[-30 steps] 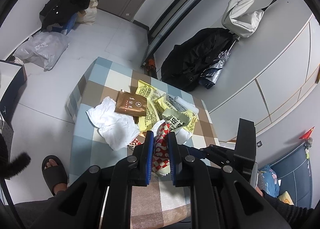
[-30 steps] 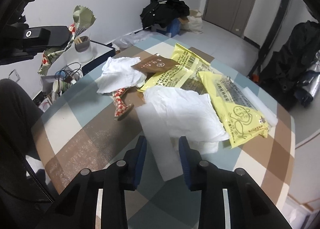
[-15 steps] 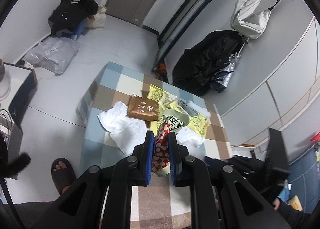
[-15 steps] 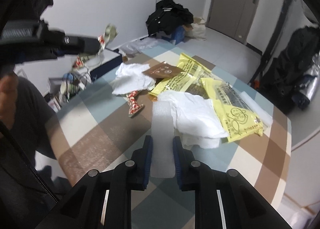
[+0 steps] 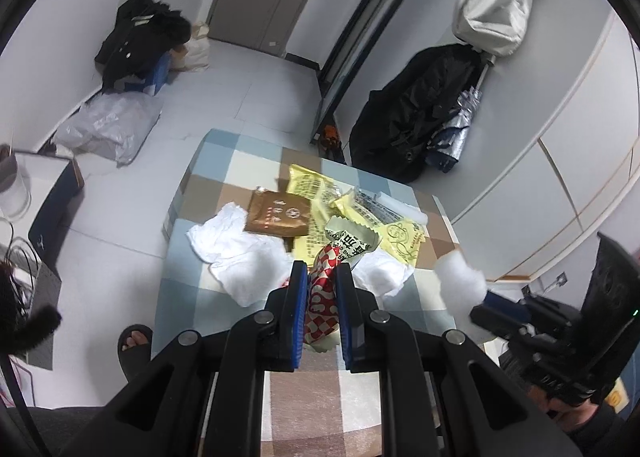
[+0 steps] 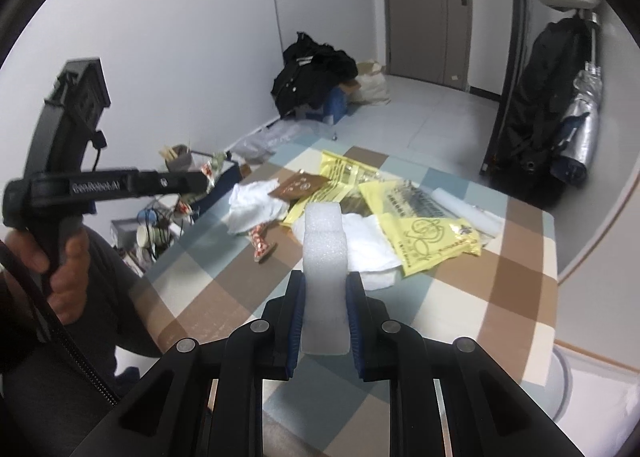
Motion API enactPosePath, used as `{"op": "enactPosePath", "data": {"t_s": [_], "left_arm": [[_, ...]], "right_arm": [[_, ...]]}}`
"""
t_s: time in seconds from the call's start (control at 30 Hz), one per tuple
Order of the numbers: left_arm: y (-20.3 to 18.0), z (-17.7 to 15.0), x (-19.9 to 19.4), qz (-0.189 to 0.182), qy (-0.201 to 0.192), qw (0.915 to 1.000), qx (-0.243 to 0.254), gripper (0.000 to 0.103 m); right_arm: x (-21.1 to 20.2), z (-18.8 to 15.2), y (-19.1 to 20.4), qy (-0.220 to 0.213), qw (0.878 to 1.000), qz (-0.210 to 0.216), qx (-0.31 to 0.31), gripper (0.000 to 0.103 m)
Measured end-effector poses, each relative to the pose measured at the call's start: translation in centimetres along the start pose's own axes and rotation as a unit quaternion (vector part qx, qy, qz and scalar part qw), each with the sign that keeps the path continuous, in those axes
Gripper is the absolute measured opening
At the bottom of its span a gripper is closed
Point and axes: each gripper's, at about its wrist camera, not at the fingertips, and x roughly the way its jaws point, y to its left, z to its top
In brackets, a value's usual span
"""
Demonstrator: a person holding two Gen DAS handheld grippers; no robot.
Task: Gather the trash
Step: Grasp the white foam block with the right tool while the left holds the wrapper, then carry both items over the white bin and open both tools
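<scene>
On the checked table (image 6: 516,241), yellow bags (image 6: 424,225), a brown packet (image 5: 280,214) and white tissues (image 5: 240,253) lie heaped together. Black print on the bags is too small to read; the left tool's handle seems to read "GenRobot.AI". The left gripper (image 5: 322,297), raised above the table, pinches a red-checked wrapper (image 5: 322,289). The right gripper (image 6: 325,305) clamps a white foam strip (image 6: 323,257) upright.
</scene>
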Motion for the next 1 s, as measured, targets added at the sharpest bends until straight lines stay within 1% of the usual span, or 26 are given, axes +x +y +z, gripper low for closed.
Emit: {"op": "enactPosePath", "data": {"t_s": [0.17, 0.23, 0.37, 0.47, 0.67, 0.87, 1.0], "left_arm": [[-2.9, 0.3, -0.5, -0.005, -0.001, 0.9995, 0.033, 0.01], [-4.6, 0.6, -0.7, -0.005, 0.001, 0.9986, 0.052, 0.01], [-8.0, 1.5, -0.8, -0.029, 0.008, 0.9972, 0.068, 0.01], [-11.0, 2.2, -0.2, -0.046, 0.01, 0.995, 0.088, 0.01], [-16.3, 3.4, 1.3, -0.084, 0.021, 0.9897, 0.114, 0.01], [-21.5, 4.5, 2.4, -0.124, 0.028, 0.981, 0.146, 0.01], [-25.2, 4.7, 4.9, -0.143, 0.054, 0.9744, 0.164, 0.01]], "right_arm": [[-2.5, 0.2, -1.2, -0.029, 0.999, 0.002, 0.026, 0.019], [-3.6, 0.5, -1.9, -0.042, 0.998, -0.005, 0.036, 0.019], [-6.1, 0.9, -3.8, -0.069, 0.996, -0.013, 0.057, 0.019], [-8.3, 1.1, -5.3, -0.086, 0.994, -0.027, 0.063, 0.019], [-13.4, 1.2, -8.6, -0.108, 0.988, -0.066, 0.086, 0.019], [-18.4, 0.6, -12.6, -0.129, 0.978, -0.116, 0.118, 0.019], [-20.5, -0.5, -15.3, -0.137, 0.97, -0.145, 0.138, 0.019]]}}
